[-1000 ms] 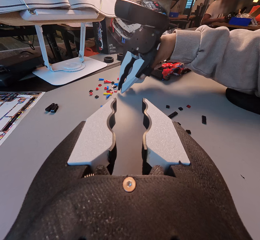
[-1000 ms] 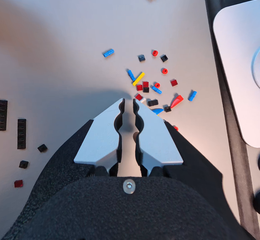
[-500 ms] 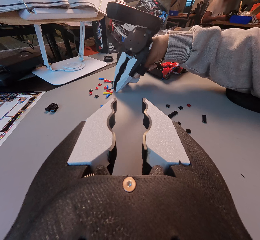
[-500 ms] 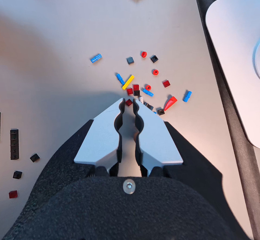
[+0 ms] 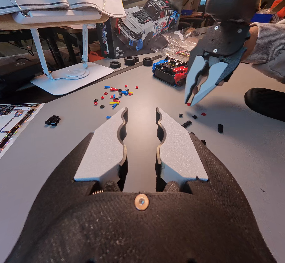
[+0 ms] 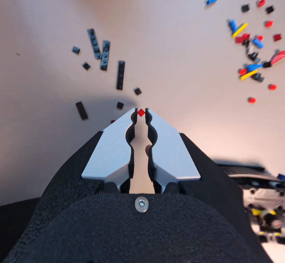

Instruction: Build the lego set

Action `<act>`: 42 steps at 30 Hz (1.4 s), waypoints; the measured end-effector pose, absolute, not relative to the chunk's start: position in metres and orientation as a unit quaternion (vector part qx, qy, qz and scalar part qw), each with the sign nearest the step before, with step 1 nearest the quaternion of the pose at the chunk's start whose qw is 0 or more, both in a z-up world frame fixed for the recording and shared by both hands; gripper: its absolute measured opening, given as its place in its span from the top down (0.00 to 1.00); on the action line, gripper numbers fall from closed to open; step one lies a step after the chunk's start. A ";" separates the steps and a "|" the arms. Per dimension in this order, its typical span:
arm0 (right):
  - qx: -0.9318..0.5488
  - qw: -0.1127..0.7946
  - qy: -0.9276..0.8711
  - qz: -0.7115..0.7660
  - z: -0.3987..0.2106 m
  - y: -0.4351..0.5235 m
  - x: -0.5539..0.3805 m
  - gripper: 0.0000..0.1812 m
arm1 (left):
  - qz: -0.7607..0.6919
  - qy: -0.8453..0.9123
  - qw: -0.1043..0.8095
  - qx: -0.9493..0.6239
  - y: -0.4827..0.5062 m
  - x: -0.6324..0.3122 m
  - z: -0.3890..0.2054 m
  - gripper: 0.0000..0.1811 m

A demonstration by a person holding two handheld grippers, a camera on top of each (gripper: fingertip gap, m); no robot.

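R tool (image 6: pixel 141 108) w/ red tile (image 6: pixel 141 112) at tips, clear of table (image 6: pixel 177 78).

The right tool (image 6: pixel 141 111) is pinching a small red square tile (image 6: pixel 141 112) between its fingertips, above the pale counter (image 6: pixel 177 54). Black strip pieces (image 6: pixel 106 54) and little black squares are lying scattered ahead on the left. A blurred cluster of red, blue and yellow pieces (image 6: pixel 252 45) is sitting off to the upper right. Part of a built model (image 6: pixel 262 206) is showing at the lower right edge.
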State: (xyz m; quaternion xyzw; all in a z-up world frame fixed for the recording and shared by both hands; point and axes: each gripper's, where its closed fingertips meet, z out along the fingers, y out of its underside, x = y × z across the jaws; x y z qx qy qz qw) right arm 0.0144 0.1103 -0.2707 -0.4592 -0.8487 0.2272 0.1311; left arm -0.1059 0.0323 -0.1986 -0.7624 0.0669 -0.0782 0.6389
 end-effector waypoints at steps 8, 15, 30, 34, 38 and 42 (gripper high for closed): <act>-0.484 0.142 -0.833 0.226 -0.287 0.101 0.054 0.96 | -0.055 0.067 0.636 -0.767 0.032 -0.111 -0.202 0.81; -0.464 0.170 -0.835 0.240 -0.261 0.103 0.039 0.90 | -0.048 0.068 0.635 -0.768 0.031 -0.112 -0.202 0.81; -0.537 0.243 -0.771 0.241 -0.274 0.164 -0.133 0.94 | -0.057 0.067 0.642 -0.762 0.030 -0.112 -0.197 0.82; -0.535 0.242 -0.778 0.224 -0.279 0.172 -0.138 0.93 | -0.066 0.067 0.643 -0.760 0.030 -0.110 -0.196 0.82; -0.536 0.226 -0.780 0.230 -0.283 0.174 -0.138 0.93 | -0.067 0.069 0.640 -0.762 0.031 -0.110 -0.198 0.81; -0.532 0.217 -0.782 0.241 -0.284 0.173 -0.142 0.94 | -0.067 0.065 0.640 -0.763 0.031 -0.112 -0.199 0.82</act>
